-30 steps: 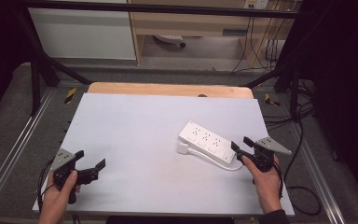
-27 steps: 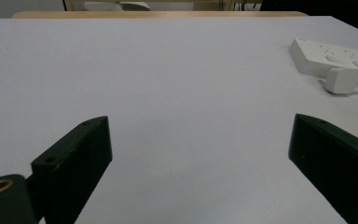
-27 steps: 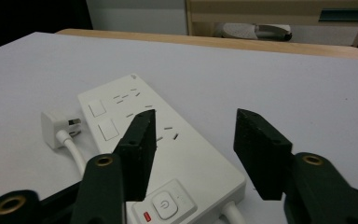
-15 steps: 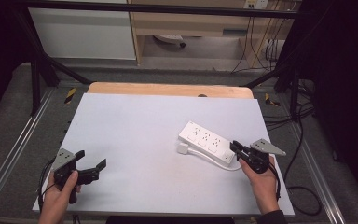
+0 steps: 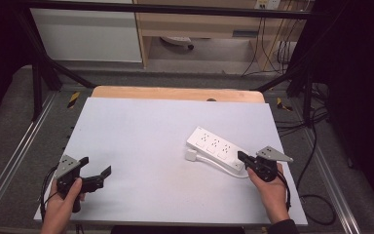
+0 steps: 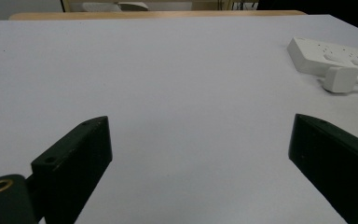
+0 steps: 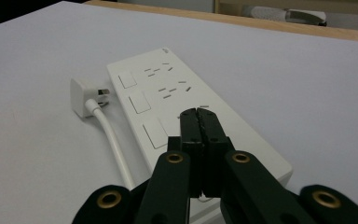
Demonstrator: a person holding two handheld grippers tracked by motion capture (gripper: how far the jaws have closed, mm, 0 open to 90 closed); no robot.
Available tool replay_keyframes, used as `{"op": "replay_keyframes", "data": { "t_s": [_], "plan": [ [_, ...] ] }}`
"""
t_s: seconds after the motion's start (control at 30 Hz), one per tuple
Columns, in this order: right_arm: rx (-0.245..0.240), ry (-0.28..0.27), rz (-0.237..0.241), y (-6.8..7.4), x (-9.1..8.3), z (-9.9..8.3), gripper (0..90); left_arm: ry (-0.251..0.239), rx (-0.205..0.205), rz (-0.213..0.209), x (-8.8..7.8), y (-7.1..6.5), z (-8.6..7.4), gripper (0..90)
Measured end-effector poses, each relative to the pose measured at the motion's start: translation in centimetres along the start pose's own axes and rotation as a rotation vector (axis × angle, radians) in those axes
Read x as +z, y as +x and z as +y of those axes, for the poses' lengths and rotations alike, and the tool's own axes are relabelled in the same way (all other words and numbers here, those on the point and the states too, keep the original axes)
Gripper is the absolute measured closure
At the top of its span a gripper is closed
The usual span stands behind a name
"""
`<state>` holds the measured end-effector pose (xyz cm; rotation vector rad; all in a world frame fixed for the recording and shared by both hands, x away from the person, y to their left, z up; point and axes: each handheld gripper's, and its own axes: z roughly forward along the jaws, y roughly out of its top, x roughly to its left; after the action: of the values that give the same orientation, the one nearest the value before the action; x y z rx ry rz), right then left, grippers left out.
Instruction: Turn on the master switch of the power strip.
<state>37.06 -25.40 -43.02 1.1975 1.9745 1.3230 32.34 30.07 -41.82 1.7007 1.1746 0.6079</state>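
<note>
Now the right gripper [image 5: 242,157], jaws just closed together on nothing, hovers over the near-right end of the power strip [image 5: 216,149], whose long axis runs far-left across the bench [image 5: 141,136]. Left gripper [image 5: 97,174] stays released, well apart at near left.

- The power strip [image 5: 216,148] lies on the tabletop [image 5: 146,141], right under the tip of the right claw [image 5: 240,156].
- Its plug [image 5: 191,155] lies just left of the strip.
- The left claw [image 5: 97,176] is far off to the left, over bare tabletop.
</note>
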Motion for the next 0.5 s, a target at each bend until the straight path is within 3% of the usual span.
{"op": "replay_keyframes", "data": {
  "t_s": [0.5],
  "plan": [
    [0.012, 0.087, -0.006, -0.12, 0.58, -0.54, 90.0, -0.001, 0.000, -0.001, 0.03, -0.02, -0.01, 5.9]
  ]
}}
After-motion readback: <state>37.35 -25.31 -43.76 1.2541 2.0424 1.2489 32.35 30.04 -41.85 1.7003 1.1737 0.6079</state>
